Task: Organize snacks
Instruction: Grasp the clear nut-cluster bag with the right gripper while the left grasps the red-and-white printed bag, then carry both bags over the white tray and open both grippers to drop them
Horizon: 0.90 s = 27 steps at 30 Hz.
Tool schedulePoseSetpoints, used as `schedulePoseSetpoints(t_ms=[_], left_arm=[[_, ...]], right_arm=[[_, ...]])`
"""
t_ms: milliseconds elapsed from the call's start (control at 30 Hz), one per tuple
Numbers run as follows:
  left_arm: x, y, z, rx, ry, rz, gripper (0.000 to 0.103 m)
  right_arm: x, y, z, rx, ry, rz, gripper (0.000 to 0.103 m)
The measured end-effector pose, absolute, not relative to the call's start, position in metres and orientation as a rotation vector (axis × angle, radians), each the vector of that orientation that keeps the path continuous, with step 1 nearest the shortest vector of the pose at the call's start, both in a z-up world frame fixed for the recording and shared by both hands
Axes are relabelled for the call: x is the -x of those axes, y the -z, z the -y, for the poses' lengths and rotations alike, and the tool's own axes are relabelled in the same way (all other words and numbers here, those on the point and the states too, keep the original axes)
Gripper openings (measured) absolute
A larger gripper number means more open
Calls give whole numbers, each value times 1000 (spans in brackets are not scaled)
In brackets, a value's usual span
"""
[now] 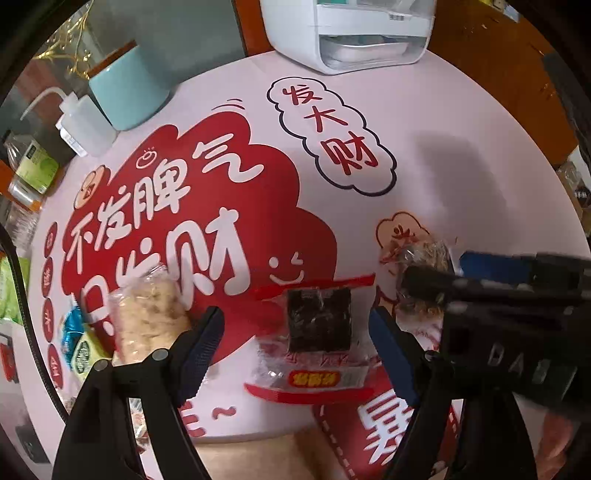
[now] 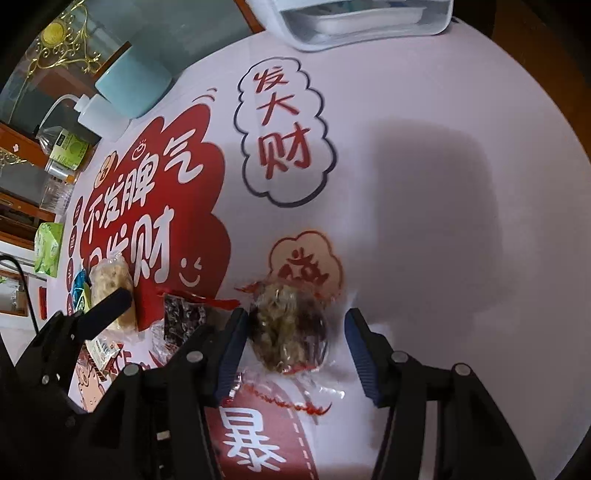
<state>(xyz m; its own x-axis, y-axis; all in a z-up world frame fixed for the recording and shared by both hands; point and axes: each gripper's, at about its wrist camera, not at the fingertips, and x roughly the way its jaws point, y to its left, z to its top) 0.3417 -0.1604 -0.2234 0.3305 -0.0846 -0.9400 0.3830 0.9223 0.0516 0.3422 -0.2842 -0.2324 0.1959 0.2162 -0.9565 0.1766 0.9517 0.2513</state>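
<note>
A clear packet with red ends holding a dark square snack point(image 1: 319, 321) lies flat on the pink printed table cover point(image 1: 424, 122). My left gripper point(image 1: 295, 325) points down over it, open, with a blue pad on either side and clear of it. To its right lies a round brownish snack in a clear red-trimmed wrapper point(image 2: 288, 332). My right gripper point(image 2: 297, 321) straddles this one; the left pad is at its edge, the right pad stands off, so it is open. A pale grain bar in a clear wrapper point(image 1: 151, 317) lies left of my left gripper.
Small blue and green packets point(image 1: 79, 347) sit beside the grain bar. A teal cup point(image 1: 125, 88), a white squeeze bottle point(image 1: 85, 122) and a white appliance point(image 1: 351, 33) stand at the far edge. A green pack point(image 2: 48, 251) and bottles lie off the left edge.
</note>
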Motion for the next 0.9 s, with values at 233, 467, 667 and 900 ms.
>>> schedulePoseSetpoints(t_ms=[233,467,667,900], left_arm=[[-352,251,166,-277,321,-1315,66],[-351,250,159,-241,308,-1317,39],[-338,229,150,-241,285,-1295,38],[-301,160,135,-260,327,-1185,38]], right_arm=[[-340,234,278,-281,-19,-1378,39],[-331,233,284,-296,-8,-1380,38],[-311,203,287,-278,-5,-1335,38],[-273,145,286,-289,9,-1234,38]])
